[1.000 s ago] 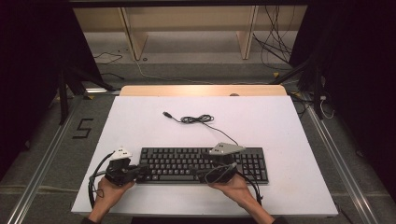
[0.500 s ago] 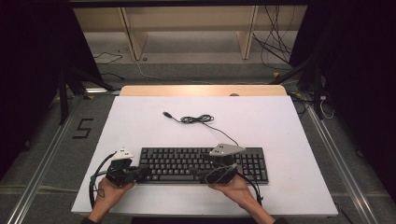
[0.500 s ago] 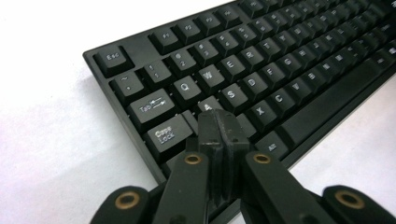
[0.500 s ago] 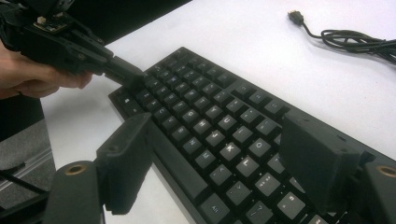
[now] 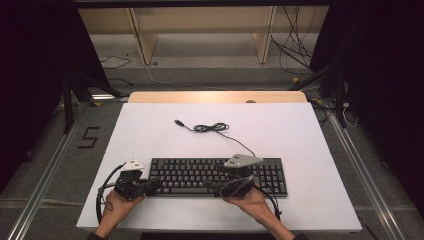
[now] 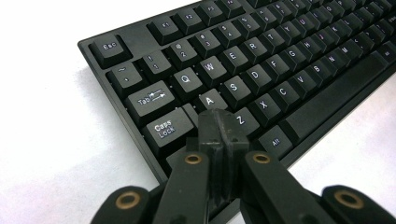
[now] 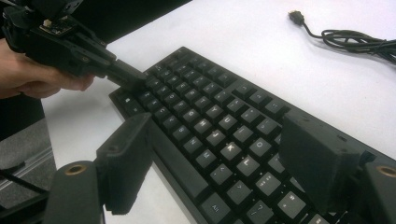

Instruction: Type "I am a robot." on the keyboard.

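Black jaws pressed together, our left tool [image 6: 218, 122] grips nothing — its tip rests at the keyboard [image 5: 218, 176] near the A key. Our right tool [image 7: 219, 163] stands wide open across the keyboard's front edge, the keyboard lying on the white surface [image 5: 300, 135] — cable [image 5: 212, 128] behind.
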`<state>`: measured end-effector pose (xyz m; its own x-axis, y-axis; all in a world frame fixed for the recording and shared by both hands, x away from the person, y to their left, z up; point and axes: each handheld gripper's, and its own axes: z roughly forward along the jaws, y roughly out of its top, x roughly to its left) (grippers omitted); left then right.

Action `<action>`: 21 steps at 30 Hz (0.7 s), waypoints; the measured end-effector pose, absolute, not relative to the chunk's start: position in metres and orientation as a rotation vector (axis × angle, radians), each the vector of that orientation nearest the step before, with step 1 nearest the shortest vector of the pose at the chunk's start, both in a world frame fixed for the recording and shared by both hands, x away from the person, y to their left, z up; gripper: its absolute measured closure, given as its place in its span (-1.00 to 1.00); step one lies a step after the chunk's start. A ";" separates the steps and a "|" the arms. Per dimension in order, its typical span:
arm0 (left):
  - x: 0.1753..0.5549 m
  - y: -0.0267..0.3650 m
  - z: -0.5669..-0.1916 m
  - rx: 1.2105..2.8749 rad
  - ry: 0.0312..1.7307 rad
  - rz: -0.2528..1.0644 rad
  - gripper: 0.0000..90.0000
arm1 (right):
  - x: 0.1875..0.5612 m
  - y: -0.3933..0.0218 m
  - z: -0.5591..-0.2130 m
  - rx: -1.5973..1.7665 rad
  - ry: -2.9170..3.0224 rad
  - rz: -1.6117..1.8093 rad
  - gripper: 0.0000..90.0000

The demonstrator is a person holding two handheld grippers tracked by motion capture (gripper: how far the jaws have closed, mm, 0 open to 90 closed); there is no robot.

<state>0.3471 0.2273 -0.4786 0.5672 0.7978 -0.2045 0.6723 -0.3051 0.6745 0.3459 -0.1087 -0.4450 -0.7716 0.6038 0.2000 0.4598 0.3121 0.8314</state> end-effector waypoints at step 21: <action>0.345 0.223 -0.466 1.944 1.143 0.252 0.60 | 0.346 -0.109 -0.444 0.994 2.410 1.465 -0.40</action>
<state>0.3450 0.2235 -0.4665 0.5631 0.7938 -0.2296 0.6239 -0.2261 0.7481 0.3461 -0.1093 -0.4442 -0.7686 0.6068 0.2025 0.4591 0.3028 0.8352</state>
